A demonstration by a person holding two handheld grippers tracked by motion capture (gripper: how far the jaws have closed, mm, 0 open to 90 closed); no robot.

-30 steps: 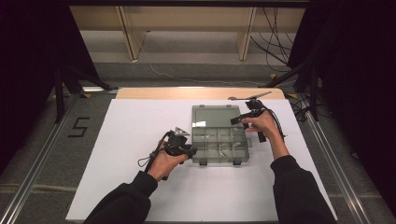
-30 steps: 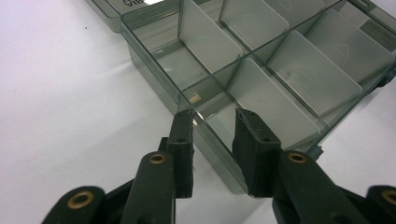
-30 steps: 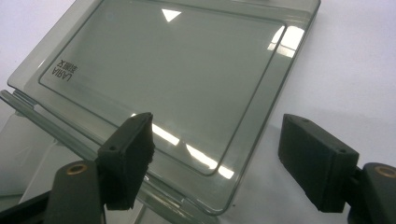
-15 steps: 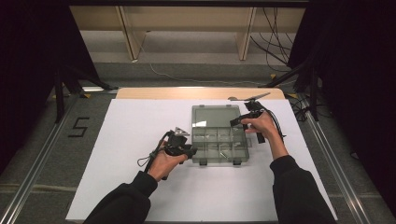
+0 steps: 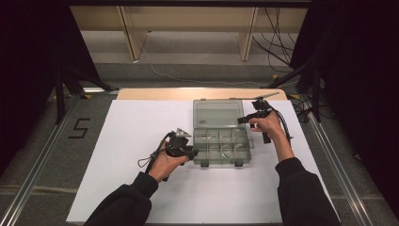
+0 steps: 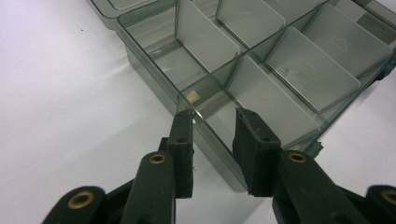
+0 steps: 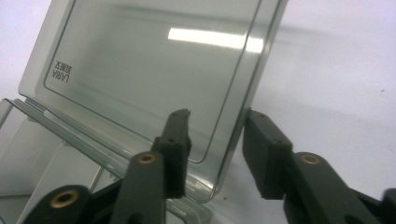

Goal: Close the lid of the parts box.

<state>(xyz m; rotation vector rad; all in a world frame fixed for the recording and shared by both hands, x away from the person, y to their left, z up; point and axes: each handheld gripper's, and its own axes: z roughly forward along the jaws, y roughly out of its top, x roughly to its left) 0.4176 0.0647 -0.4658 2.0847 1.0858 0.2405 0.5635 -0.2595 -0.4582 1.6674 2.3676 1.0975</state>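
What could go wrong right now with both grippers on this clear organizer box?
The right gripper straddles only the open lid at its edge, jaws apart, so the lid could slip away. The left gripper straddles the tray wall without clamping it, so the light organizer box might slide on the white table.

Grey floor [image 5: 37,155], wooden shelf legs [image 5: 129,33], dark surroundings.

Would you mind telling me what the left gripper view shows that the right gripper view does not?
The left gripper view shows the divided compartments of the organizer box, with the left gripper open, straddling the box's wall. The right gripper view shows the opened lid with small printed lettering, and the right gripper open around the lid's edge. Both show the same translucent grey box on the white tabletop.
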